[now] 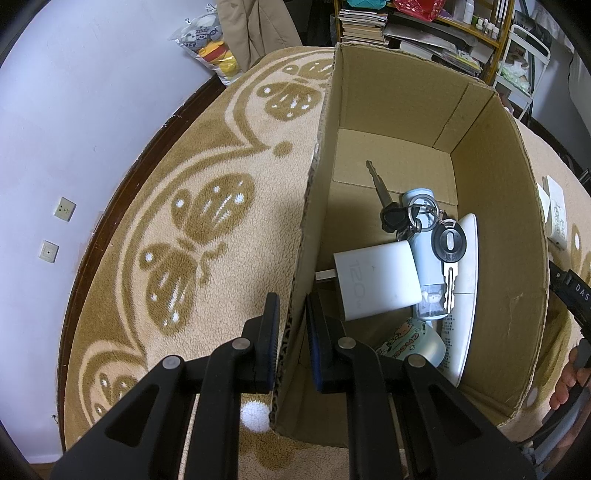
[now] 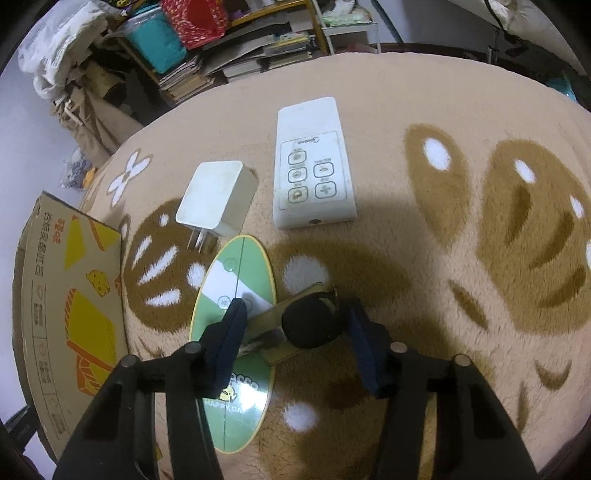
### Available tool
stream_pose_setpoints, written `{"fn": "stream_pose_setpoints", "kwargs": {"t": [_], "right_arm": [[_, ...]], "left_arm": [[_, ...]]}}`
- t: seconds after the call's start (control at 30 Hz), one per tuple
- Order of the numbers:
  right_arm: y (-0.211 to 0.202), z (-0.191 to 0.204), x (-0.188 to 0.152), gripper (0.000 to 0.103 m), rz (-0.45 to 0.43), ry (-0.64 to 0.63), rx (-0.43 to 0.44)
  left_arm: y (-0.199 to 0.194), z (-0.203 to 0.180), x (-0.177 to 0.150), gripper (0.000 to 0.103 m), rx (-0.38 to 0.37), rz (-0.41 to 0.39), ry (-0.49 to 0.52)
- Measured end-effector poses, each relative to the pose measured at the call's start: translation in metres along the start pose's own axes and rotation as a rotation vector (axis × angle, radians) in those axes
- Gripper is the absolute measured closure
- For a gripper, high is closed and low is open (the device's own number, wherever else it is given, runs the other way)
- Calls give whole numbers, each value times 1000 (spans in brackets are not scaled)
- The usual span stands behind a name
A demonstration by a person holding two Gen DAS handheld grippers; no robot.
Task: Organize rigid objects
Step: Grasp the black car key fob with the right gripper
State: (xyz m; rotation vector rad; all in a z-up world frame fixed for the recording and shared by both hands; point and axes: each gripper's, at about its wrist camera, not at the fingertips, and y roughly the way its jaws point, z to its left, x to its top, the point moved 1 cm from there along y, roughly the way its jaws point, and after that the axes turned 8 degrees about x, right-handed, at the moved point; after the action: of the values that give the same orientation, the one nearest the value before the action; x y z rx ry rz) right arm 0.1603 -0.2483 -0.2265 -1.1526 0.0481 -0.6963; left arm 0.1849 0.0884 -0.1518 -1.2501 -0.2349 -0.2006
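My left gripper [image 1: 291, 317] is shut on the left wall of the cardboard box [image 1: 314, 206], one finger outside and one inside. Inside the box lie a white charger [image 1: 376, 280], a bunch of keys [image 1: 413, 218], a pale blue bottle [image 1: 424, 266], a white flat device [image 1: 465, 288] and a small mug [image 1: 413, 343]. My right gripper [image 2: 295, 317] is open around a black round-headed object on a gold bar [image 2: 306, 325] that lies on the rug beside a green oval case [image 2: 236, 343]. A white charger [image 2: 218, 199] and a white remote [image 2: 312, 162] lie beyond.
The box's printed outer side [image 2: 74, 314] stands left of the right gripper. A beige rug with brown butterfly patterns [image 1: 207, 221] covers the floor. Bookshelves [image 1: 406, 33] and a bag of plush toys [image 1: 210, 44] stand at the back. A wall with sockets [image 1: 62, 208] is to the left.
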Motion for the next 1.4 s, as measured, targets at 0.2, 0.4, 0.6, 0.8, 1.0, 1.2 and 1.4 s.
{"fn": "stream_pose_setpoints", "kwargs": {"t": [0.2,0.4,0.6,0.8,1.0,1.2,1.4], "right_arm": [[-1,-3,-1,45,-47,33,8],[-3,-4,2,45,-61,23,10],[-10,-1,6,45,-78,4,10],[-21,7,10,45,-103,-15,84],[-34,28,11,45,-133,-72,136],[-47,52,8,45,-151,-136,172],[-57,75,7,45,-161,-191,206]], "left_arm": [[0,0,0,89,-1,0,0],[0,0,0,89,-2,1,-1],[0,0,0,89,-1,0,0],[0,0,0,89,0,1,0],[1,0,0,89,1,0,2],[2,0,0,89,1,0,2],[2,-1,0,89,1,-3,4]]}}
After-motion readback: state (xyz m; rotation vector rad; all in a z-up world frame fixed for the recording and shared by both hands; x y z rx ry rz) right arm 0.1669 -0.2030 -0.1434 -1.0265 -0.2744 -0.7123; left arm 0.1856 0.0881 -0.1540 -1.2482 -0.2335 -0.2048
